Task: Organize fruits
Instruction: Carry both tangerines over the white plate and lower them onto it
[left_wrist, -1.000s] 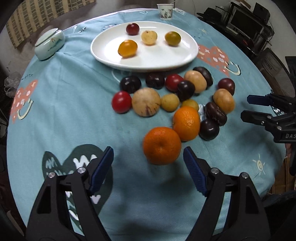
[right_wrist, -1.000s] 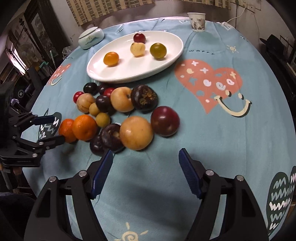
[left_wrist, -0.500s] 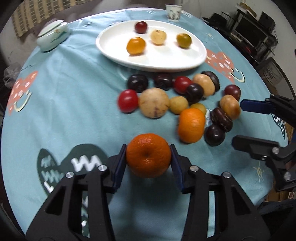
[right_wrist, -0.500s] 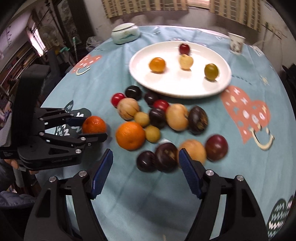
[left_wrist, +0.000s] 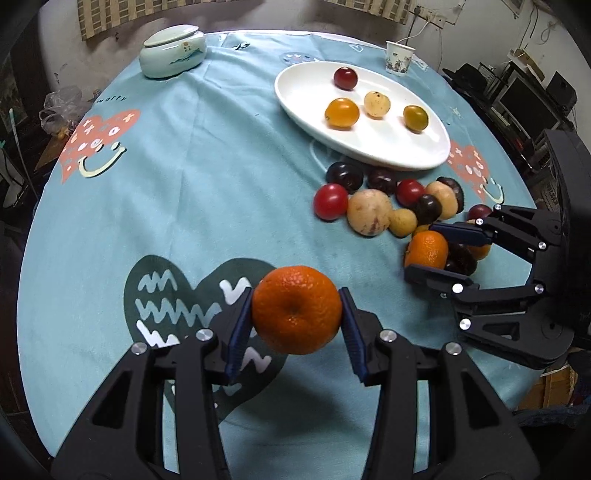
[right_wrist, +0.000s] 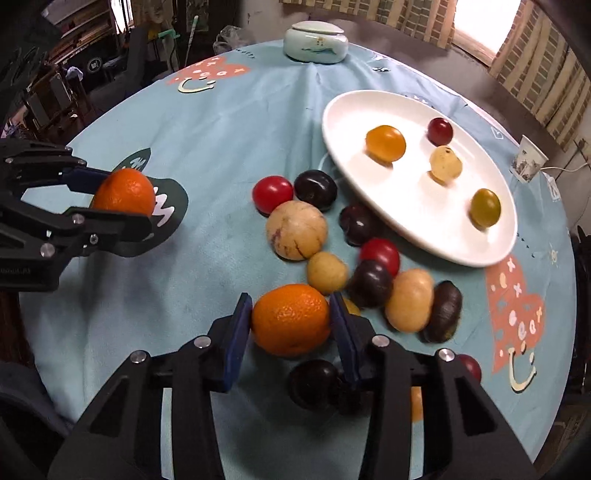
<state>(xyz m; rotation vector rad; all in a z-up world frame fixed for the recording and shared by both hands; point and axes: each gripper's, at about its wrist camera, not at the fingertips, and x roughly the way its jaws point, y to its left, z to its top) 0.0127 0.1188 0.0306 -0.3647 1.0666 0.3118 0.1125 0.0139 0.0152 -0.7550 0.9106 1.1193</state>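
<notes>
My left gripper (left_wrist: 295, 315) is shut on an orange (left_wrist: 295, 302) and holds it just above the teal cloth, over a dark heart print. In the right wrist view that left gripper (right_wrist: 110, 199) and its orange (right_wrist: 123, 194) sit at the far left. My right gripper (right_wrist: 290, 319) is closing, and its blue pads touch both sides of a second orange (right_wrist: 290, 314) at the near edge of the fruit pile (right_wrist: 295, 229). The left wrist view shows this right gripper (left_wrist: 424, 249) around that second orange (left_wrist: 426, 247). A white oval plate (left_wrist: 369, 147) holds several small fruits.
Dark plums, red fruits and tan round fruits lie packed between the plate (right_wrist: 406, 206) and my right gripper. A lidded pale green bowl (left_wrist: 171, 50) and a paper cup (left_wrist: 399, 57) stand at the far side. Furniture and clutter ring the round table.
My left gripper shut on the near orange and carried it left, off the pile. My right gripper swung left across the pile and its jaws came together on the second orange.
</notes>
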